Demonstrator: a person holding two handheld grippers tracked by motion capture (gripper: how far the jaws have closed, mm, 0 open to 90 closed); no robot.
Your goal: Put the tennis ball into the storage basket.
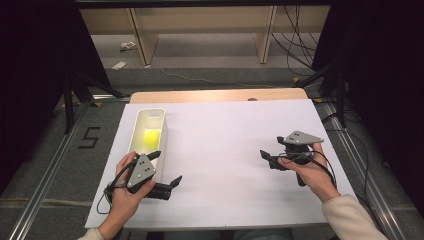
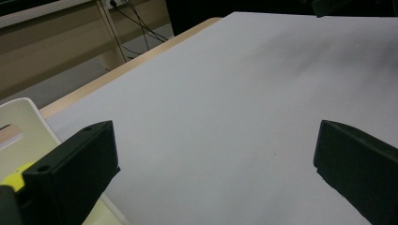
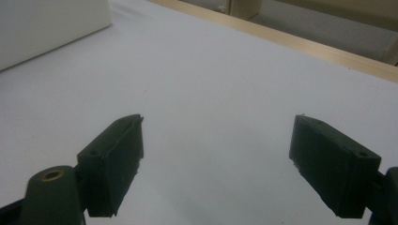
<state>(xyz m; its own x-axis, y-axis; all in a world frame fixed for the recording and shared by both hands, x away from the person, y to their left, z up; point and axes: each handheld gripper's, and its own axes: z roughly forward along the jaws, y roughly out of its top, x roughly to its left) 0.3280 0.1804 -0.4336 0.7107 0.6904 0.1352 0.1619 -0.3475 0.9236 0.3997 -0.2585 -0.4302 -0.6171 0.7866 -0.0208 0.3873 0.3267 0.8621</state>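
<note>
Over in the white bin [image 1: 148, 116], the yellow ball [image 1: 151, 137] looks already dropped off; left tool [image 1: 166, 169] and right tool [image 1: 268, 156] both gape empty above the counter [image 1: 225, 145], so probably nothing's left.

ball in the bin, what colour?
Yellow-green. The ball lies in the white bin and shows best in the high view.

tongs [image 1: 166, 168] – 2 | bin [image 1: 141, 123] – 1 | ball [image 1: 152, 137] – 1
</note>
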